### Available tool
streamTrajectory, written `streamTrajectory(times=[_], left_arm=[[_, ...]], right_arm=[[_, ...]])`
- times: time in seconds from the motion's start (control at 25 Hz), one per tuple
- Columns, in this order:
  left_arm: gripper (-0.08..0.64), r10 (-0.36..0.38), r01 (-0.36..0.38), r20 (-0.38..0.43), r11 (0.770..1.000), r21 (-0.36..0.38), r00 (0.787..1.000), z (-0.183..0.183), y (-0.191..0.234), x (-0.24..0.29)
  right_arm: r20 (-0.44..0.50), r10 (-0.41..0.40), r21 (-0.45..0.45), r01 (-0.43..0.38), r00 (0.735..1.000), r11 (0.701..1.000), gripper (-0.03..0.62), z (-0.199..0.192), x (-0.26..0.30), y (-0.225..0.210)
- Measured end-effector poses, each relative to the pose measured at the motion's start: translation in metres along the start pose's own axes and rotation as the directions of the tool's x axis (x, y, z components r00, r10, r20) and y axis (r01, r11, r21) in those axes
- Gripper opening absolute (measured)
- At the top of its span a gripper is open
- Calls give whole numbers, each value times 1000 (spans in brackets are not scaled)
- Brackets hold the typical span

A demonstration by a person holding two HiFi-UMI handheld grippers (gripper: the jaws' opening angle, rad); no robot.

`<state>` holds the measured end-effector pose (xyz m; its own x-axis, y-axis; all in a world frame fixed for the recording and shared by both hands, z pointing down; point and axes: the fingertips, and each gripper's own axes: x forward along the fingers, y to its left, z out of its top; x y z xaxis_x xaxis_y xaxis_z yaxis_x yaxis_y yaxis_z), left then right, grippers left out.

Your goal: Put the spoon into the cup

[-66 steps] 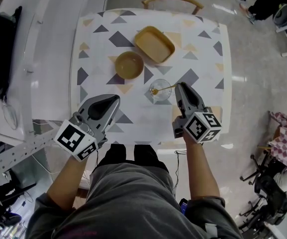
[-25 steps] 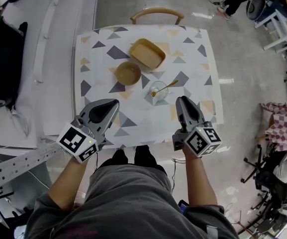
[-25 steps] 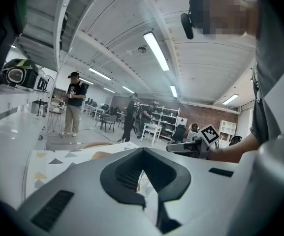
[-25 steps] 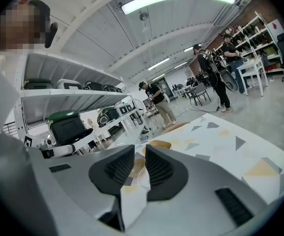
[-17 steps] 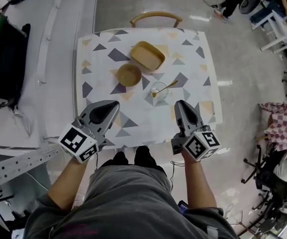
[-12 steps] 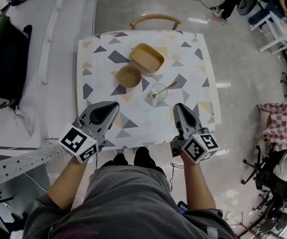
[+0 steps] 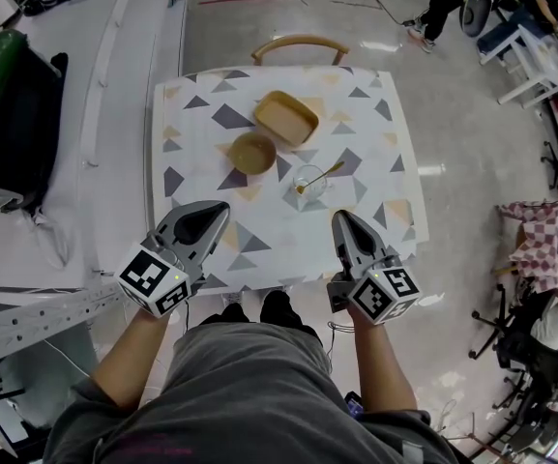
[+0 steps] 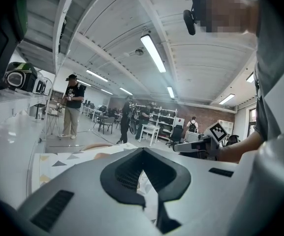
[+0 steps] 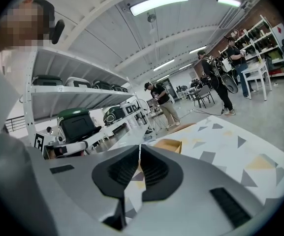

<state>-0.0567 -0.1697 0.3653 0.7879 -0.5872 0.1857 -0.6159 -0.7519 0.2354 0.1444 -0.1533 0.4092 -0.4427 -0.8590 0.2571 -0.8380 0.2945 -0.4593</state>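
A clear glass cup (image 7: 308, 180) stands on the patterned table (image 7: 375, 153), a little right of its middle. A gold spoon (image 7: 321, 173) rests in it, handle leaning out to the right. My right gripper (image 7: 339, 217) hovers near the table's front edge, short of the cup, jaws shut and empty. My left gripper (image 7: 218, 208) is level with it to the left, also shut with nothing in it. In the left gripper view the jaws (image 8: 142, 150) meet at the tip. In the right gripper view the right gripper (image 9: 140, 146) hides the cup.
A round tan bowl (image 7: 253, 153) and a rectangular tan tray (image 7: 285, 118) sit behind the cup on the left. A wooden chair (image 7: 300, 44) stands at the table's far side. A white bench (image 7: 104, 114) runs along the left. People stand far off on the floor.
Both grippers have drawn back toward the table's near edge, the right one away from the cup. The spoon stays in the cup. The head view has pulled farther from the table.
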Motion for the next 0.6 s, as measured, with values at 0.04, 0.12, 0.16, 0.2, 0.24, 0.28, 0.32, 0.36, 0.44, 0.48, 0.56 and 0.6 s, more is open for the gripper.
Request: streamTrajectory(times=[0.04,0.12,0.16,0.2,0.24,0.28,0.32,0.36,0.44,0.48,0.56,0.6], left_arm=[[14,1,-1,0,1000,-2,1000,0,1,-1],[14,4,-4,2,1000,-2,1000,1,2,-3],[14,3,-3,4,1000,-1,1000,1,2,-4],[14,3,-3,5,1000,0,1000,0,3,-5],[14,3,-3,5,1000,-1,1000,0,3,-6],[14,4,-4,4,1000,-3,1000,1,4,-7],[14,5,-5,4,1000,-4,1000,1,4,-7],[14,5,-5,3,1000,-5,1000,1,4,-8],[14,6,-5,2,1000,-7,1000,1,5,-9],[14,5,-5,2,1000,-7,1000,0,5,-9],[14,2,-1,3,1000,-5,1000,-1,6,-9],[14,0,0,5,1000,-3,1000,-2,6,-9]], right_arm=[[-1,1,0,-1,1000,1000,26,-1,0,1],[-3,1,-1,-1,1000,1000,24,-2,0,4],[-3,1,-2,-1,1000,1000,23,-2,0,5],[-3,1,-3,-1,1000,1000,23,-3,0,5],[-3,0,-4,0,1000,1000,23,-3,0,6],[-3,-2,-5,2,1000,1000,23,-3,0,6],[-4,-3,-6,3,1000,1000,21,-4,0,7],[-4,-4,-7,4,1000,1000,21,-4,0,7],[-6,-5,-8,4,1000,1000,20,-5,1,8],[-8,-4,-8,4,1000,1000,20,-6,2,9],[-11,-4,-7,4,1000,1000,20,-7,3,9],[-13,-4,-7,4,1000,1000,20,-7,4,9]])
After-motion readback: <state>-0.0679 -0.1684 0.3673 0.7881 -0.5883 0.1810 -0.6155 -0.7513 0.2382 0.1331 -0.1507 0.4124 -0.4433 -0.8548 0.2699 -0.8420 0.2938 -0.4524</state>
